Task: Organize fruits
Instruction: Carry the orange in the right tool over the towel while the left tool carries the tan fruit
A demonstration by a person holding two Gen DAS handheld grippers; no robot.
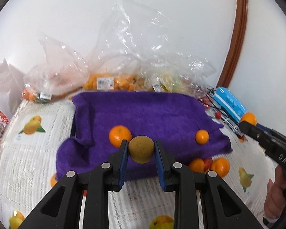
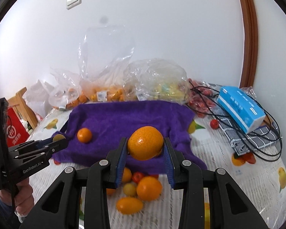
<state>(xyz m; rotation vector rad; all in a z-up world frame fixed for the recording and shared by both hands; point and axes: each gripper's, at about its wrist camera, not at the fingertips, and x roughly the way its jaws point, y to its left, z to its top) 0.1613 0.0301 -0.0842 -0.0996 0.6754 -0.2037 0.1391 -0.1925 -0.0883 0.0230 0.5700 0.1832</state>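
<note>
In the left wrist view we see our left gripper [image 1: 141, 150] clenched on a small round greenish-brown fruit [image 1: 141, 148] with a dull, speckled skin, pinched between the blue pads at the centre of the frame, above the near edge of a fuzzy purple towel [image 1: 143, 112]. In the right wrist view our right gripper [image 2: 145, 145] grasps a glossy orange tangerine [image 2: 145, 143] with a slightly flattened shape, held at mid-frame over the same towel. Two more small oranges lie on the towel in the left view, one [image 1: 120, 135] just left of the held fruit and one [image 1: 202, 136] towards the right. Below the towel's near edge, at lower centre of the right view, a loose cluster of fruit [image 2: 141, 189] rests on the white tablecloth printed with yellow fruit [image 2: 238, 181]. Behind the towel, crinkled clear plastic bags of produce [image 2: 124, 80] stand against a plain white wall [image 2: 162, 28]. At right lie a blue and white carton [image 2: 240, 106], black cables [image 2: 272, 133] and a checked cloth [image 2: 257, 139]; a brown curved frame [image 2: 247, 38] rises at upper right, and a light switch [image 2: 73, 0] sits at upper left.
</note>
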